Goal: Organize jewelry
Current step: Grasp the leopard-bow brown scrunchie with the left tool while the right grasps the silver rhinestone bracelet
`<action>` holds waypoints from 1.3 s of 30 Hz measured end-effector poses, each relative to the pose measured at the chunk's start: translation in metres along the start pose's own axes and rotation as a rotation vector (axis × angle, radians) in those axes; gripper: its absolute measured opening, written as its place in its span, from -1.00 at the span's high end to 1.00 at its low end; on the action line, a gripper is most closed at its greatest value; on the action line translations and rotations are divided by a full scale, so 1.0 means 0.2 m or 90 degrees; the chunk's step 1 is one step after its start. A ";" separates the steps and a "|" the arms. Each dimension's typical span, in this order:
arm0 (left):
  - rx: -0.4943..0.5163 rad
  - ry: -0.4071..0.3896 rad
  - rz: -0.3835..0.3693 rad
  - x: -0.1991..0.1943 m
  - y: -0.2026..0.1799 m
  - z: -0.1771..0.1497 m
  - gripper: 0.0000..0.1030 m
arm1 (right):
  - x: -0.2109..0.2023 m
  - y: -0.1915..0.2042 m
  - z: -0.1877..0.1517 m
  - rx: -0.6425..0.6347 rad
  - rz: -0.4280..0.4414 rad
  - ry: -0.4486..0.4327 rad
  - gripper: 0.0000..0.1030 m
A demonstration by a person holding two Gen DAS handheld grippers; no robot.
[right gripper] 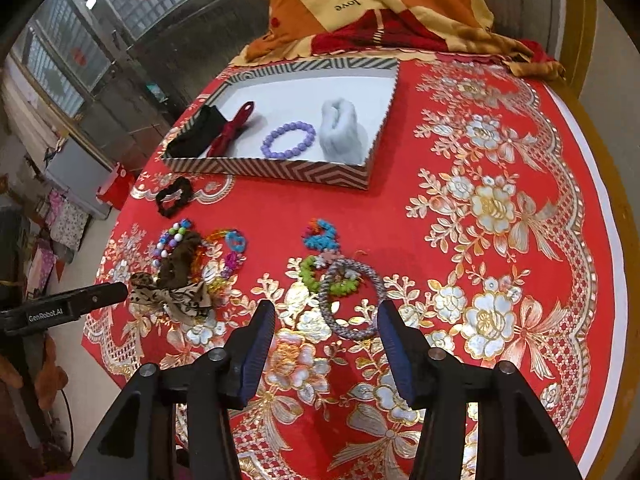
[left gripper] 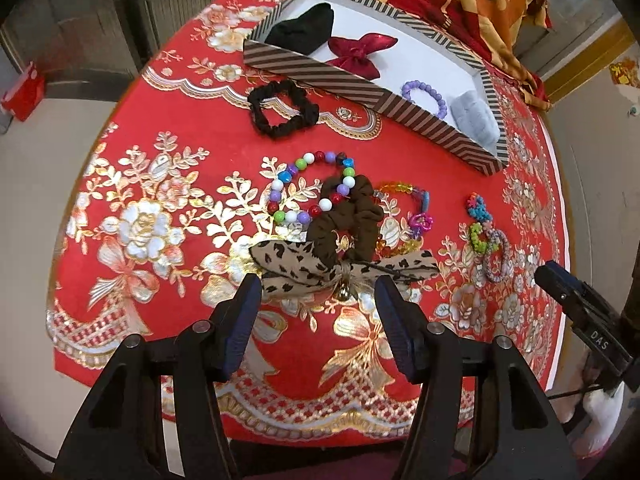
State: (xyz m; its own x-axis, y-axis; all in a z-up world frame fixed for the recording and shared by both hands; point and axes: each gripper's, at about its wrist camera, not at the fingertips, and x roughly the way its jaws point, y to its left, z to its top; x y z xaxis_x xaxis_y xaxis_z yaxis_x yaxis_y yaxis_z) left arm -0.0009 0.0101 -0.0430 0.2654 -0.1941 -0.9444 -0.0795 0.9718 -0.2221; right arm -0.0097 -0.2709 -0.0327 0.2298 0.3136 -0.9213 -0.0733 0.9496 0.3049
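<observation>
My left gripper (left gripper: 316,292) is open just short of a leopard-print bow (left gripper: 304,268), which lies beside a brown scrunchie (left gripper: 348,220) and a multicoloured bead bracelet (left gripper: 308,184). My right gripper (right gripper: 326,320) is open above a grey braided ring (right gripper: 352,300), whose near arc lies between the fingertips; nothing is pinched. Green and blue bead pieces (right gripper: 320,252) touch the ring. A striped box (right gripper: 280,168) at the back holds a purple bead bracelet (right gripper: 288,140), a grey scrunchie (right gripper: 342,132), a red bow (right gripper: 232,132) and a black piece (right gripper: 198,132).
A black scrunchie (left gripper: 282,108) lies between the box (left gripper: 360,84) and the bead pile. An orange-pink bracelet (left gripper: 404,216) sits right of the brown scrunchie. Folded orange cloth (right gripper: 360,8) covers the far end of the red tablecloth (right gripper: 500,240). The table edge runs close at the left.
</observation>
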 end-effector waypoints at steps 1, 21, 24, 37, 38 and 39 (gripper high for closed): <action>0.000 0.002 0.001 0.02 0.00 0.00 -0.16 | 0.00 -0.01 0.00 0.002 -0.002 -0.001 0.01; 0.002 0.035 -0.003 0.22 -0.04 0.07 -0.16 | 0.21 0.04 -0.02 -0.041 -0.006 0.044 0.08; 0.006 0.037 -0.002 0.24 -0.04 0.07 -0.16 | 0.24 0.05 -0.03 -0.048 -0.009 0.049 0.19; 0.024 0.029 -0.024 0.26 -0.06 0.07 0.69 | 0.36 0.08 -0.04 -0.080 -0.035 0.046 0.86; 0.025 0.028 -0.029 0.25 -0.06 0.07 0.81 | 0.35 0.08 -0.04 -0.078 -0.035 0.046 0.86; 0.024 0.029 -0.036 0.24 -0.05 0.07 0.82 | 0.33 0.07 -0.05 -0.075 -0.032 0.043 0.86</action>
State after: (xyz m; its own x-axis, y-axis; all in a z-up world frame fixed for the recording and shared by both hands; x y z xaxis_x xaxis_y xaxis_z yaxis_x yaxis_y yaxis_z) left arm 0.0265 -0.0078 -0.0825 0.2251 -0.2541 -0.9406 -0.0285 0.9633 -0.2670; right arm -0.0044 -0.2368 -0.0913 0.1698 0.2618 -0.9501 -0.1781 0.9563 0.2317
